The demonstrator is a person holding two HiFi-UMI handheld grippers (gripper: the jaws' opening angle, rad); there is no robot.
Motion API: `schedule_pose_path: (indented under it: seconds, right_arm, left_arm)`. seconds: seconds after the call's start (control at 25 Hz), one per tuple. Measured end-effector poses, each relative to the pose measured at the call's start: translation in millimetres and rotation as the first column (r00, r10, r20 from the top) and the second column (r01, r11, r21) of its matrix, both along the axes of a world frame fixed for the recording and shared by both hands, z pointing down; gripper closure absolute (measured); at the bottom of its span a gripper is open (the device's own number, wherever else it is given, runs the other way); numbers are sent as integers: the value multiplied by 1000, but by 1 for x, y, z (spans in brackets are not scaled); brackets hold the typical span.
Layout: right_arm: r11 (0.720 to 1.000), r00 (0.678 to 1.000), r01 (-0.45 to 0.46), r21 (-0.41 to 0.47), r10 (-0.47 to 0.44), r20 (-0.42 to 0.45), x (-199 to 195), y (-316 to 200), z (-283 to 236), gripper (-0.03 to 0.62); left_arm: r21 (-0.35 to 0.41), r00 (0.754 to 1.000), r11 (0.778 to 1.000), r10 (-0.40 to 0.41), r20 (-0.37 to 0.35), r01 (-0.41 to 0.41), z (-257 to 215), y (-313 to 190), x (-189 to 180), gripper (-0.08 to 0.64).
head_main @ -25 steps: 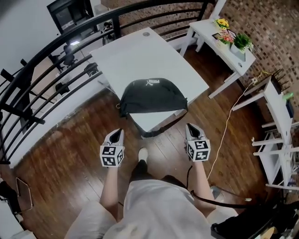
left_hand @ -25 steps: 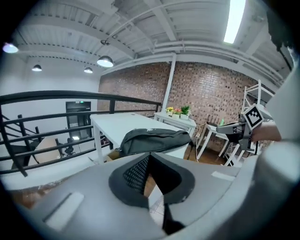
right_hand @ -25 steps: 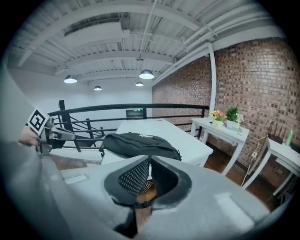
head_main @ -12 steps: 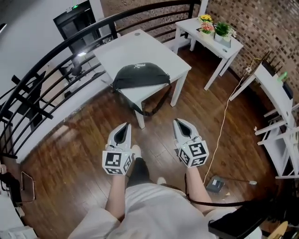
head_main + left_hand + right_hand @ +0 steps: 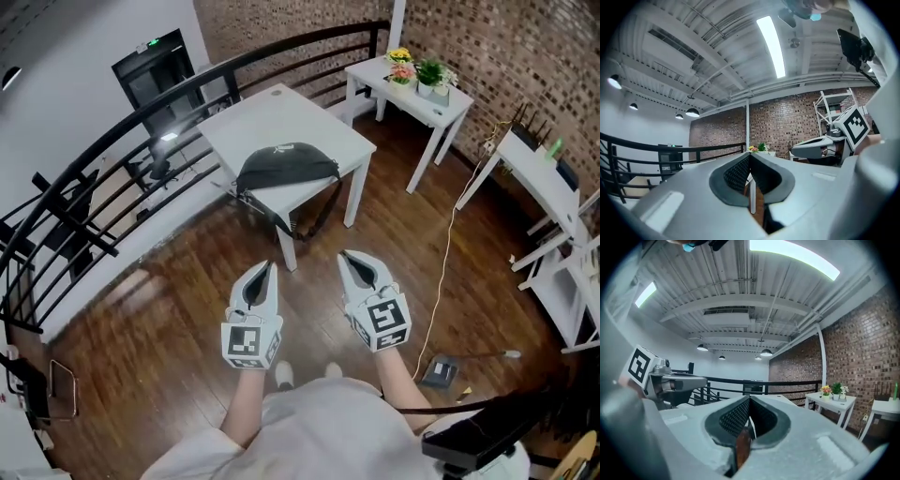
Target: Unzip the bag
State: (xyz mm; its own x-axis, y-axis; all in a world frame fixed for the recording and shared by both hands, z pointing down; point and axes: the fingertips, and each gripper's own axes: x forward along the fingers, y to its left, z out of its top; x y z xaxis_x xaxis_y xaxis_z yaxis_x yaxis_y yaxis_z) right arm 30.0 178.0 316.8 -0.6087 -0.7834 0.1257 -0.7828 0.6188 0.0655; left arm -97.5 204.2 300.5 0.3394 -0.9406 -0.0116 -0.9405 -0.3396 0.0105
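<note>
A black bag lies zipped at the near edge of the white table, its strap hanging over the front. Both grippers hover side by side over the wooden floor, well short of the table. My left gripper is shut with nothing in it, and so is my right gripper. In the left gripper view the left gripper's pads meet with only floor and a table leg showing beyond. In the right gripper view the right gripper is likewise shut and empty. The bag does not show in either gripper view.
A black railing curves behind and left of the table. A white side table with potted flowers stands at the back right, white shelving at the far right. A cable runs across the floor to a small box.
The view has drawn back from the table, so the bag now lies farther off and smaller. Both grippers stay side by side, tilted more forward, holding nothing.
</note>
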Motion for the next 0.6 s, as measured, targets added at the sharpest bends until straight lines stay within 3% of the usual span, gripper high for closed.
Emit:
schedule_pose_path:
  seconds: [0.6]
  right_arm:
    - [999, 1000, -5, 32, 6, -23, -45, 15, -9, 601]
  left_arm:
    - [22, 1000, 1000, 14, 10, -14, 3, 10, -38, 543]
